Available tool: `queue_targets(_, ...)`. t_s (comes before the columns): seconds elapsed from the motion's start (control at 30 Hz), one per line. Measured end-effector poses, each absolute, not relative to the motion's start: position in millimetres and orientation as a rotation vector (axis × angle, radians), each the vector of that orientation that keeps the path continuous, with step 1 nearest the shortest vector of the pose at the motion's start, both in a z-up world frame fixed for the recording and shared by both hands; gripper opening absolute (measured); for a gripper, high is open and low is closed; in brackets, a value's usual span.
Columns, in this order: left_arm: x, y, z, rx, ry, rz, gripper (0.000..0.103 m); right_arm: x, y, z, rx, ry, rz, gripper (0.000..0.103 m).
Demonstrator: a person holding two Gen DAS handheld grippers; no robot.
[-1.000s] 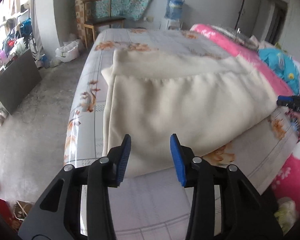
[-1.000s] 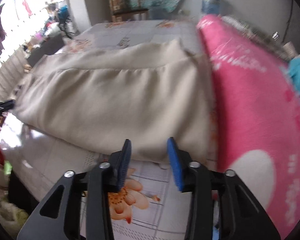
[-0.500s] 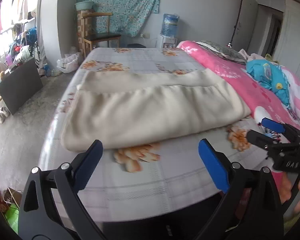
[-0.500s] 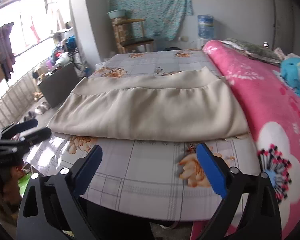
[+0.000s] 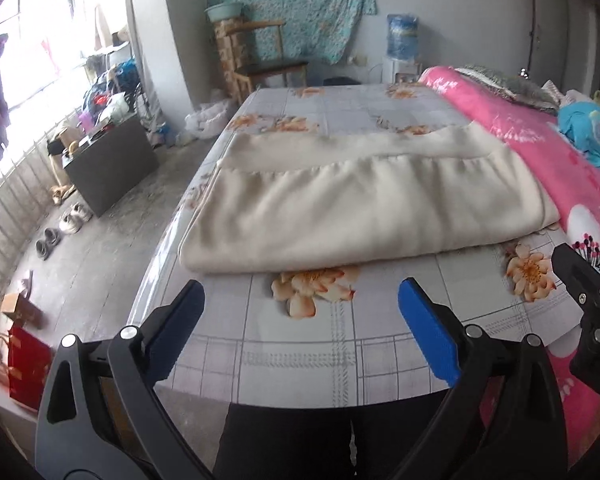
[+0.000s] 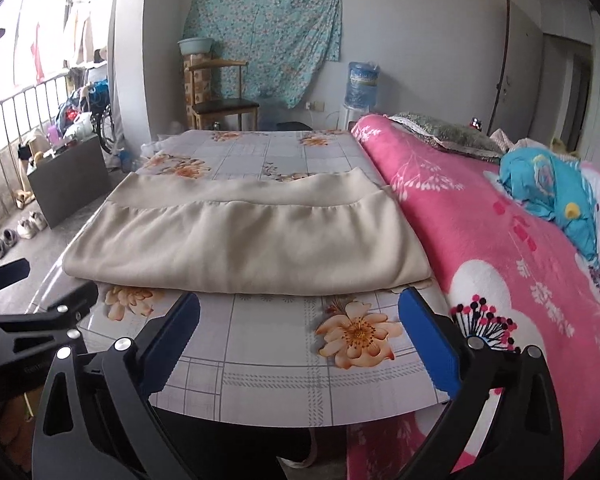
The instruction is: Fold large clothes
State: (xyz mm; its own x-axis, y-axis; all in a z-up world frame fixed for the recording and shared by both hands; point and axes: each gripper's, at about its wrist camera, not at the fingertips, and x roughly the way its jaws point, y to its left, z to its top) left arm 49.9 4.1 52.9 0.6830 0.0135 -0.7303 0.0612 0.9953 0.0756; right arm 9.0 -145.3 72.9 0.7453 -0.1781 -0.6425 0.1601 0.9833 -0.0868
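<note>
Lying folded, cream garment [image 5: 364, 208] leaves bare tablecloth [image 5: 340, 344] along near edge.

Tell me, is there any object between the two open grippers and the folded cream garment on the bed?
Nothing visible. Between the left gripper, the right gripper and the cream garment lies only bare flowered sheet. Both grippers are open and empty.

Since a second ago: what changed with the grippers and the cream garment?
Both grippers pulled back from the cream garment toward the near edge of the bed. The left gripper and right gripper have just been opening; jaws now stand wide with nothing between them. The garment stays folded on the floral sheet beside the pink blanket, unmoved.
</note>
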Motion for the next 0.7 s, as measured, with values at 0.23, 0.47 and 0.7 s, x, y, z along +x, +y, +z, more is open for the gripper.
queue_targets(0.23, 48.5, 4.0, 51.9, 0.067, 0.827, -0.022, 0.094, 17.9, -149.4, 63.3, 0.027, 0.766, -0.164, 0.097)
queue_targets(0.47, 52.1, 2.9, 47.6, 0.061, 0.866, -0.021, 0.094, 21.4, -153.1, 55.0, 0.067, 0.798, -0.155, 0.097)
queue_targets(0.7, 51.4, 4.0, 49.4, 0.044, 0.867, -0.018, 0.094, 22.4, -149.3, 54.2, 0.057, 0.806, -0.145, 0.097)
